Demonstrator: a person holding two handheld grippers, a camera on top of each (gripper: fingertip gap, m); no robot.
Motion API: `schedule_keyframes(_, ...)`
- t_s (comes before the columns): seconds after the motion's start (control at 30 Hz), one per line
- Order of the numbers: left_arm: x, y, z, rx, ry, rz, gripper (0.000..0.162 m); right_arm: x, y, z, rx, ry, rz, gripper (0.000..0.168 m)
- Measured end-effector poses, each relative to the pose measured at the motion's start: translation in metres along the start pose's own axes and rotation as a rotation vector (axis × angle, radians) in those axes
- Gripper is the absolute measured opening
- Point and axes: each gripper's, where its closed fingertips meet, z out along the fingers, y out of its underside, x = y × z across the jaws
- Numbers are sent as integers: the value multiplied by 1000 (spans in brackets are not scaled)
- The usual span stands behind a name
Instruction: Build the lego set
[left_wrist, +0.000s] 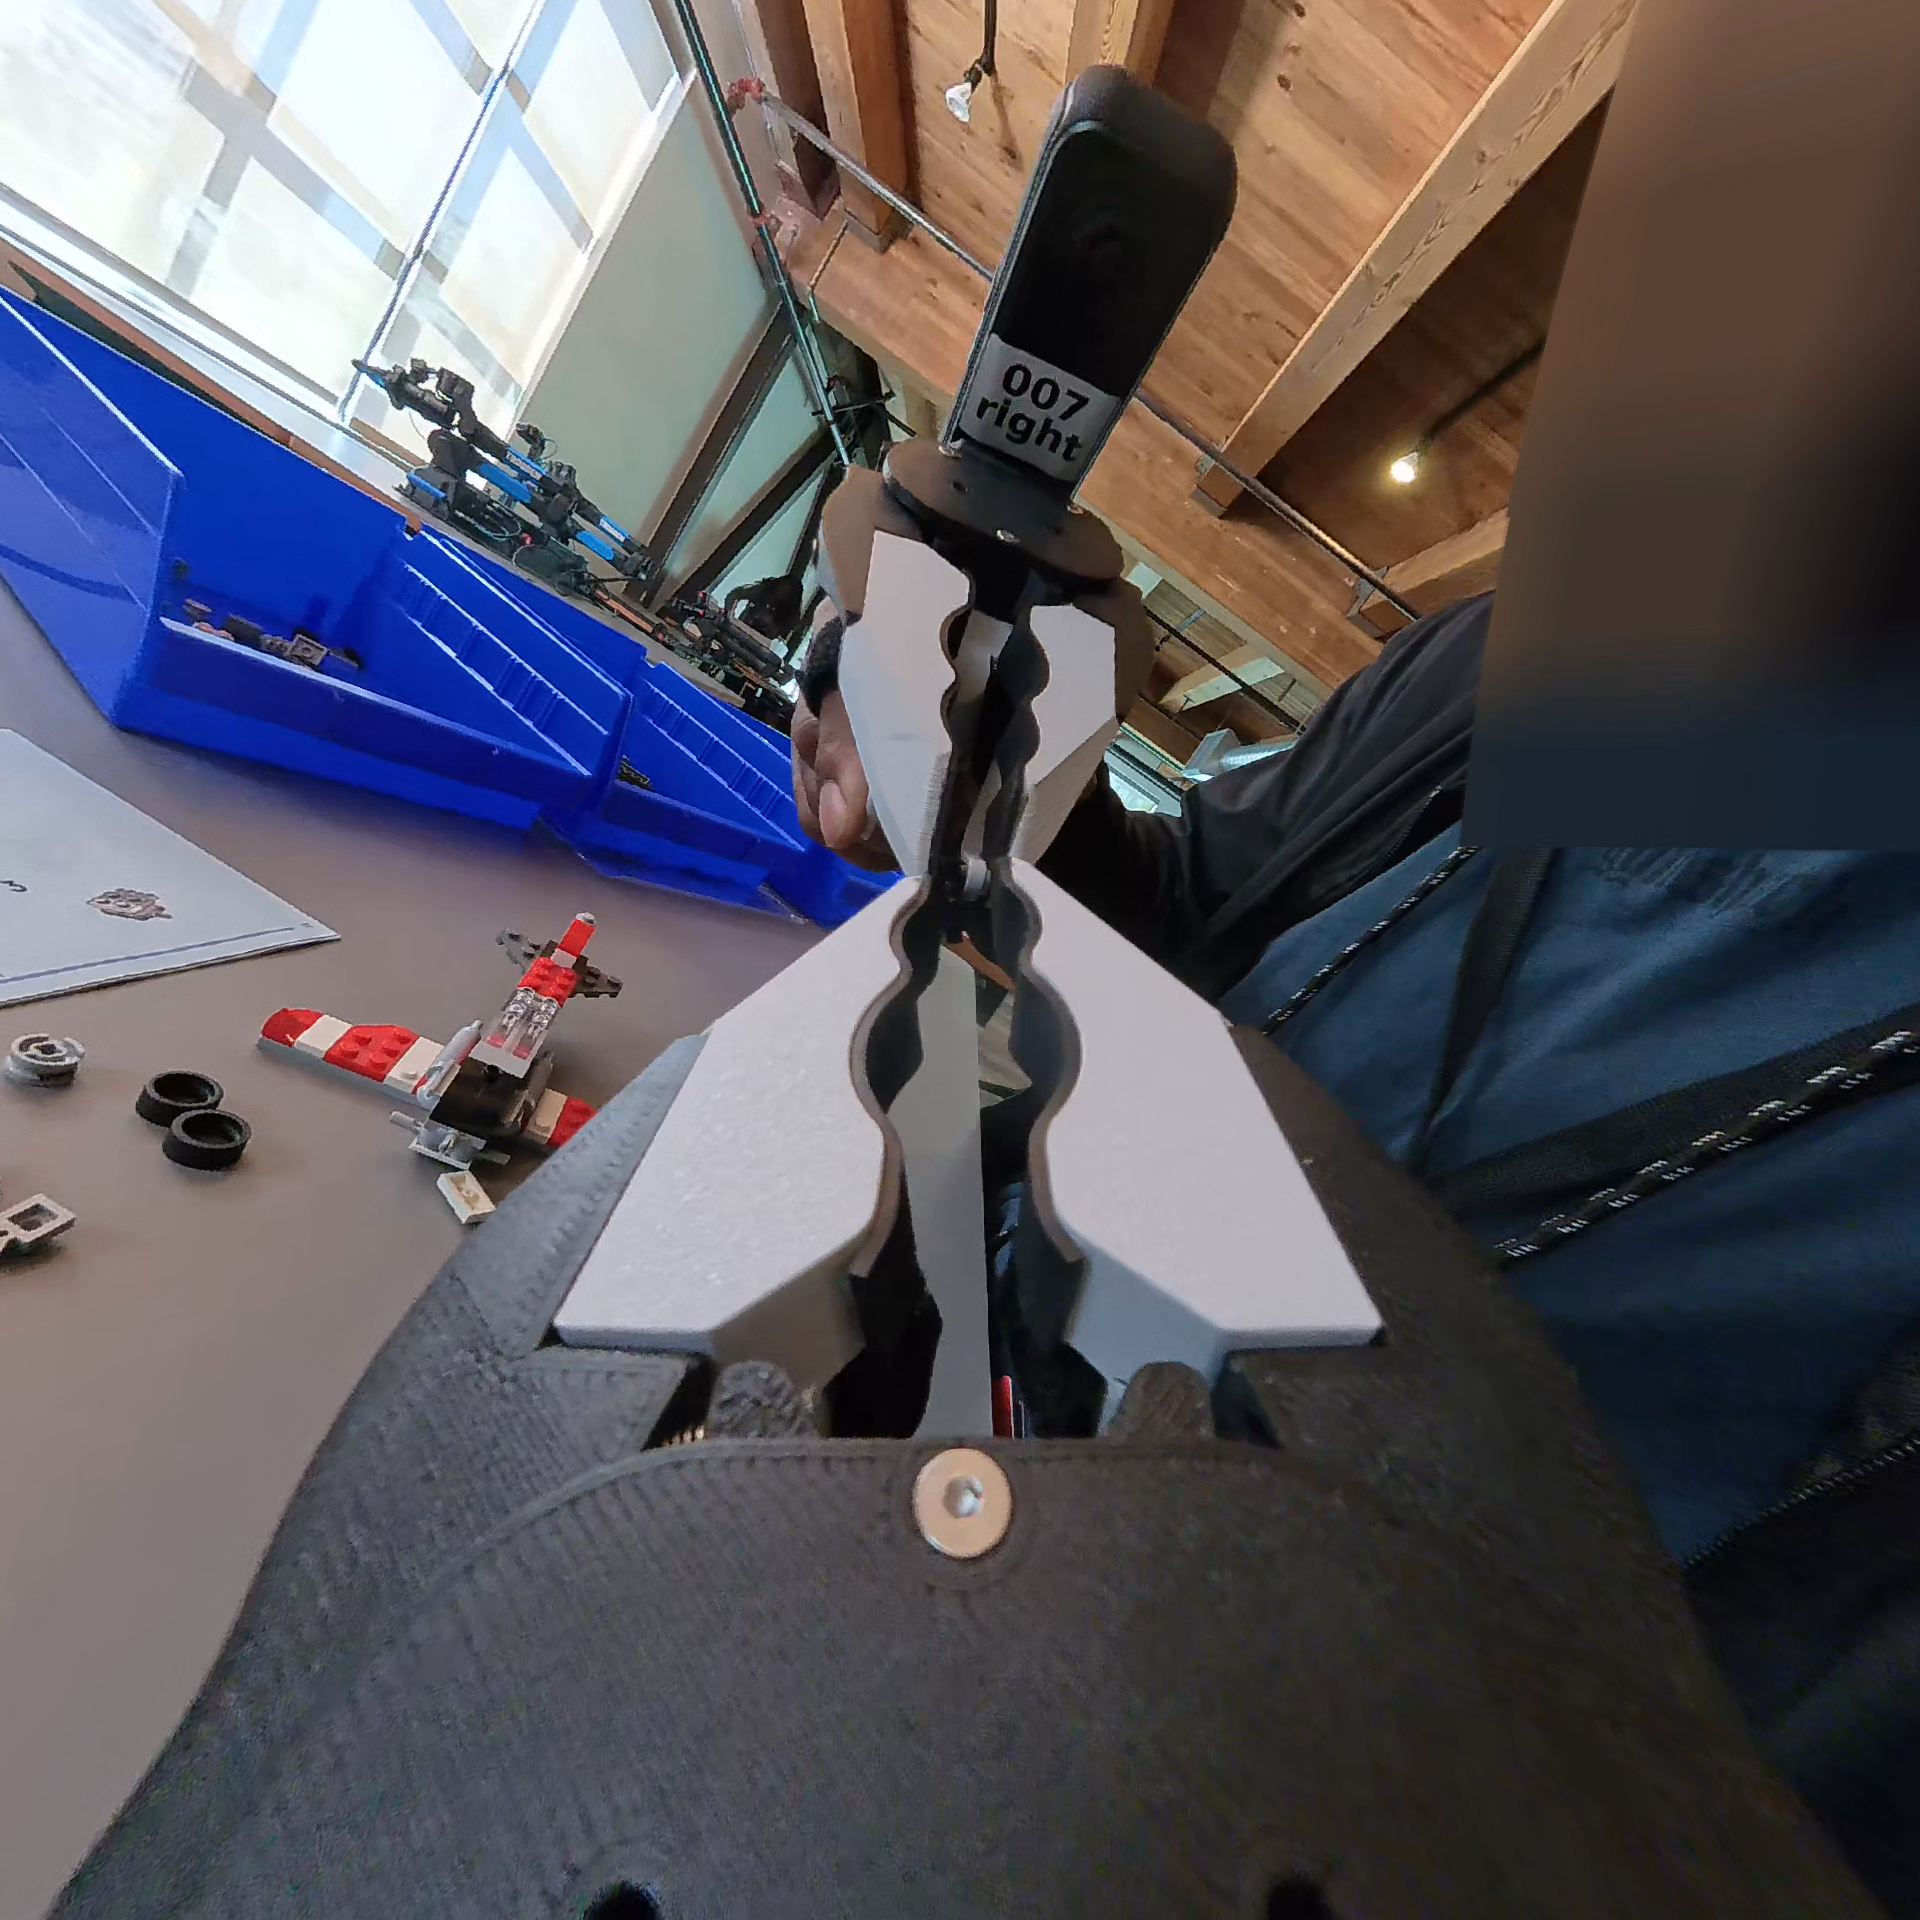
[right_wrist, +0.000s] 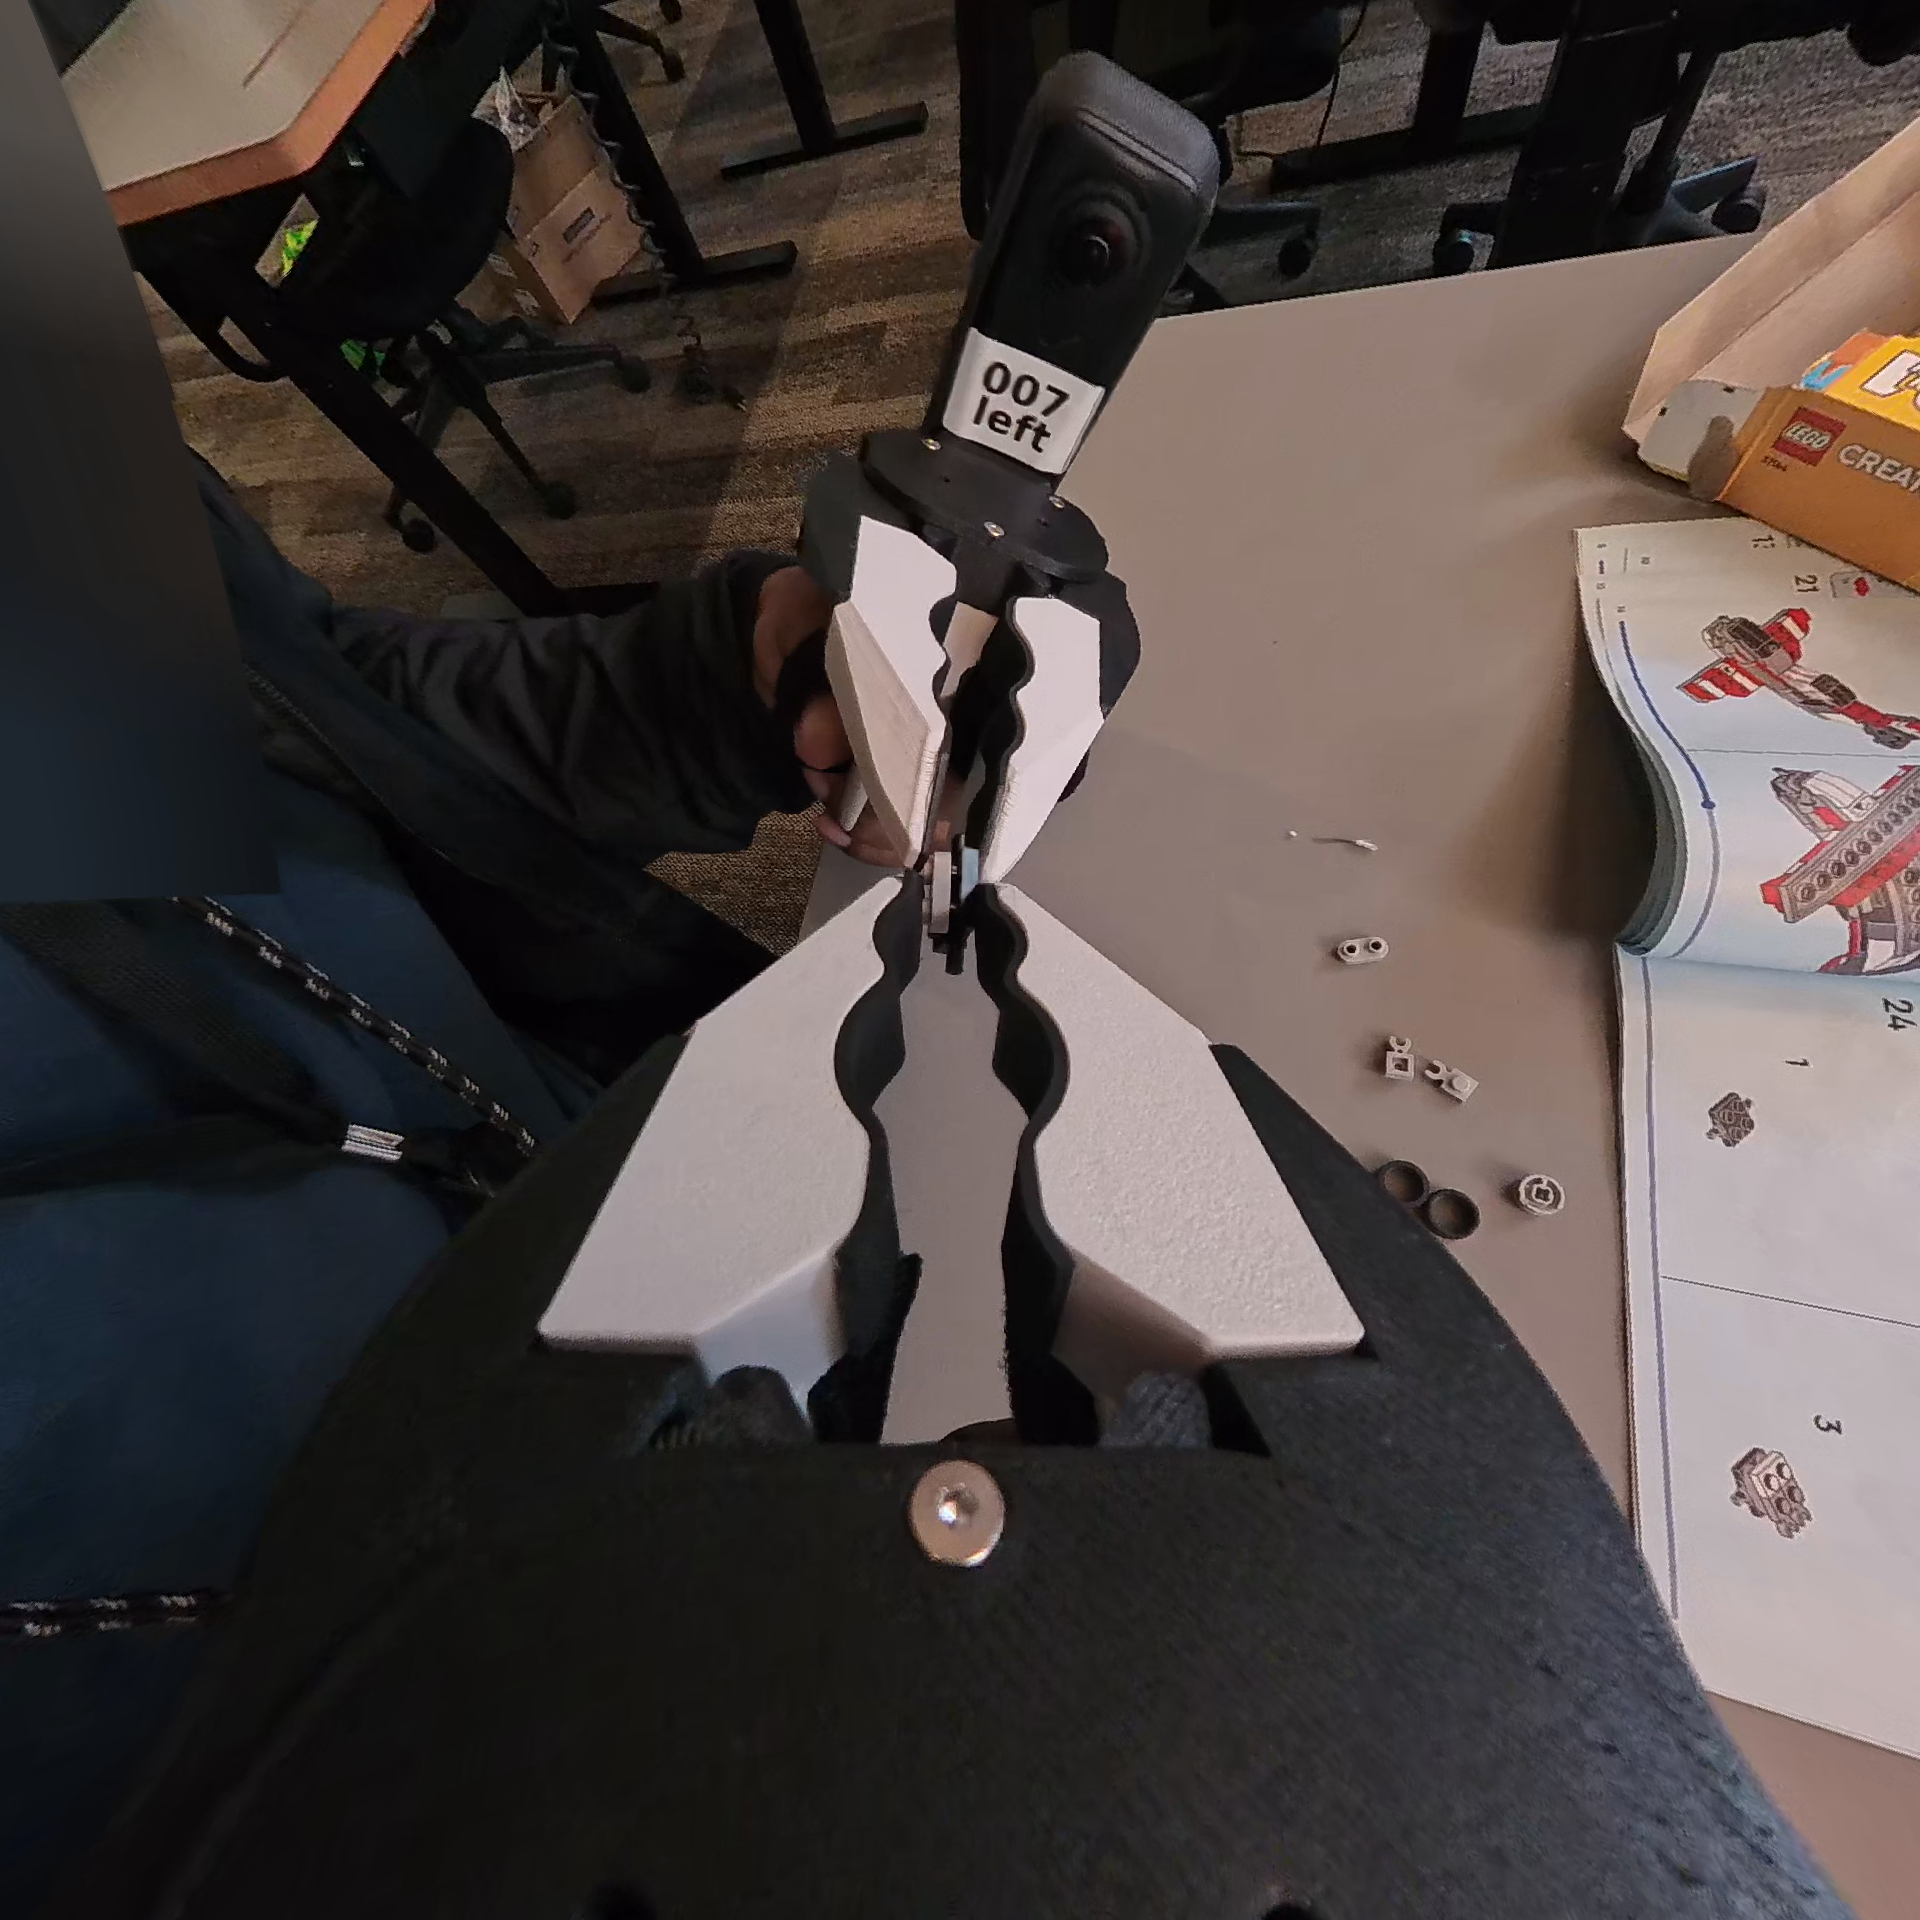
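Both grippers meet tip to tip above the near table edge, in front of the person's dark blue jacket (left_wrist: 1662, 1039). The left gripper (left_wrist: 961, 899) has its jaws narrowed right down, and so has the right gripper (right_wrist: 948, 914); pinched between the 2 sets of tips sits a small lego piece (right_wrist: 951, 894), grey with a black part, though I cannot tell which gripper actually bears it. Over on the grey table (left_wrist: 260, 1351), the half-built red and white plane (left_wrist: 468, 1049) lies well apart from the tips, with 2 black tyres (left_wrist: 192, 1117) just beside it. A round grey piece (left_wrist: 44, 1058) lies near those. The open instruction booklet (right_wrist: 1766, 935) lies flat along the table's side, small grey bits (right_wrist: 1429, 1070) next to it, blue parts bins (left_wrist: 416, 644) behind.
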Motion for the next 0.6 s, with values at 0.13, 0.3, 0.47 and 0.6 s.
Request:
schedule_keyframes(0.13,2,4,0,-29,11,0,8,-4,3,1,-14,-19,2,10)
schedule_keyframes(0.3,0,7,1,-46,13,-18,8,-3,7,2,-27,-22,4,9)
schedule_keyframes(0.47,-1,5,1,-27,9,-36,9,0,5,1,-7,-3,4,10)
schedule_keyframes(0.6,-2,1,-1,4,3,-31,10,4,1,1,37,33,4,10)
